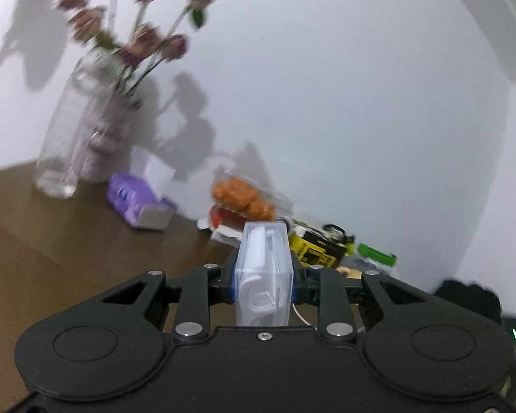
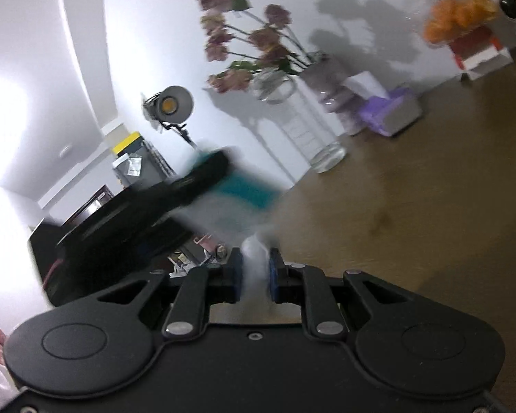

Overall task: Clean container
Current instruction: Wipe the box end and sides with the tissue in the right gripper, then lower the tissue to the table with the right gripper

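**Both claws pinching: one on the container, one on a white wipe**

The left gripper has its two blue-padded jaws pressed against the sides of a small translucent plastic container, which stands upright between them with something white coiled inside. The container is lifted off the brown table, held in front of the white wall.

The right gripper is pinching a soft white cloth or tissue; motion blur makes it hard to say which. Just beyond it, up and to the left, the left gripper's black body sweeps across, badly smeared, and at its tip sits a blurred shape with a teal patch and a pale underside; I cannot tell exactly what that patch is.

Farther out on the table, a tall clear glass vase stands at the far left with dried pinkish roses rising beside it. To its right lies a purple packet, then a bag of orange snacks stacked on a red and white box, a yellow and black box and a green item, all near the wall. In the right wrist view, a studio lamp stands far off beyond the table's edge.
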